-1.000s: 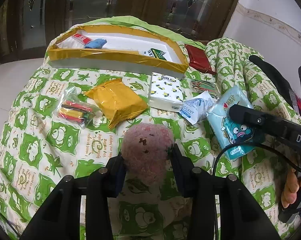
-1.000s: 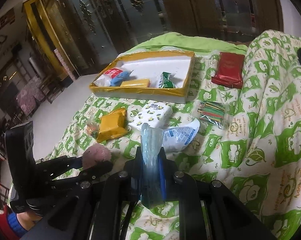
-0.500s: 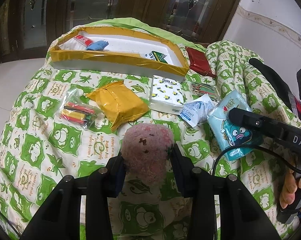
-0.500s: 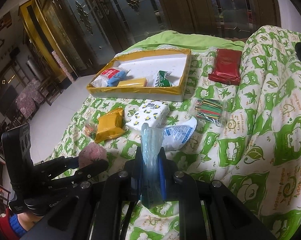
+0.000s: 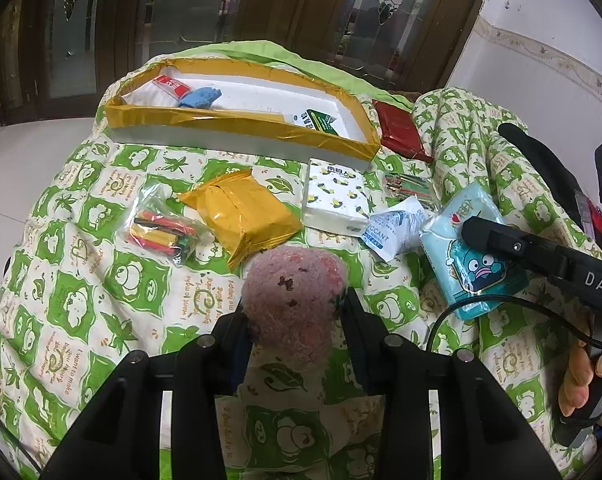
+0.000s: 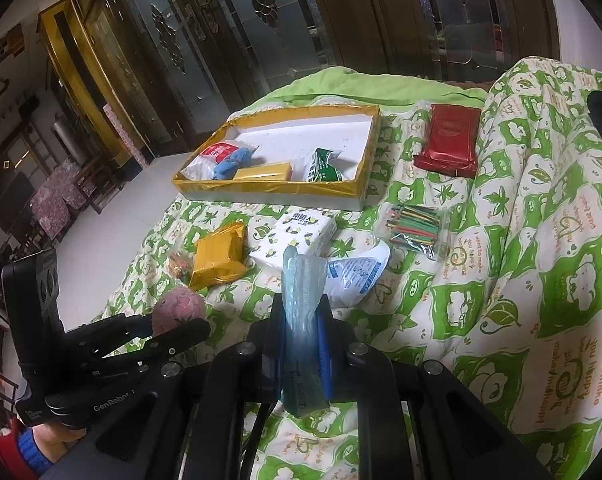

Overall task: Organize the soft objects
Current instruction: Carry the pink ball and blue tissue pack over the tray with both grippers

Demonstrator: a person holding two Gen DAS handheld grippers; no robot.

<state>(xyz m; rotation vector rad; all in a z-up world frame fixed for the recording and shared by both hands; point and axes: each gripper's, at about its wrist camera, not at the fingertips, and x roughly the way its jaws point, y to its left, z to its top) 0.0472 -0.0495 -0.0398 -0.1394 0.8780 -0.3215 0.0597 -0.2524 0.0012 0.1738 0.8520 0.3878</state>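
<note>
My left gripper [image 5: 297, 312] is shut on a pink fuzzy ball [image 5: 295, 298] and holds it above the green-and-white quilt; it also shows in the right wrist view [image 6: 179, 320]. My right gripper [image 6: 301, 320] is shut on a light blue tissue pack [image 6: 301, 320], seen with its cartoon face in the left wrist view [image 5: 471, 256]. A gold-rimmed white tray [image 5: 237, 128] lies at the far end of the bed and holds several small packs and a blue soft toy [image 6: 231, 164].
On the quilt before the tray lie a yellow packet [image 5: 241, 216], a white tissue pack [image 5: 335, 200], a desiccant sachet [image 5: 395, 230], a bag of coloured sticks [image 6: 415, 226], a bag of coloured bits [image 5: 161, 234] and a red packet [image 6: 449, 140]. Dark cabinets stand behind.
Both grippers have risen a little and drawn back from the tray, each still holding its object. The things on the quilt have not moved.
</note>
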